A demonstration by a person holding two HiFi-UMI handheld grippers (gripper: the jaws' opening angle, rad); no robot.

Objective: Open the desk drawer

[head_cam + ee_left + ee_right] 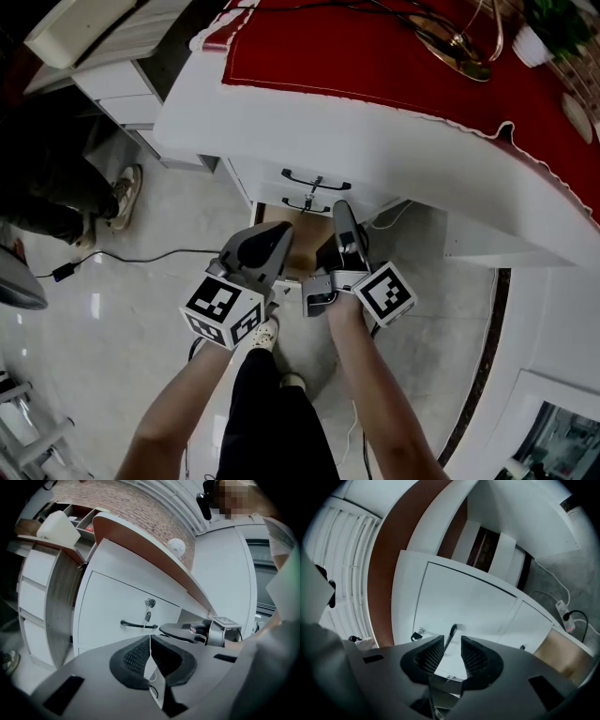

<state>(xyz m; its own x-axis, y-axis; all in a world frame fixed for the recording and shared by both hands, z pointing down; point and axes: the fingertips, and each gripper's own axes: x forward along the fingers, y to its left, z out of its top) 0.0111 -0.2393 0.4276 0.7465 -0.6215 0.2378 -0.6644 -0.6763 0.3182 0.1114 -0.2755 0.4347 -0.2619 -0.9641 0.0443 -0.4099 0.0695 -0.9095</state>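
The jaws of the right gripper (451,641) hide all but one end of the drawer handle (452,632)

The head view looks steeply down from overhead onto the white surface (394,141) and drawer handle (298,177); the left tool (279,232) view faces that handle (138,625) roughly level, close; the right tool (341,211) view, rolled sideways, sits nearer, handle (451,637) dead ahead.
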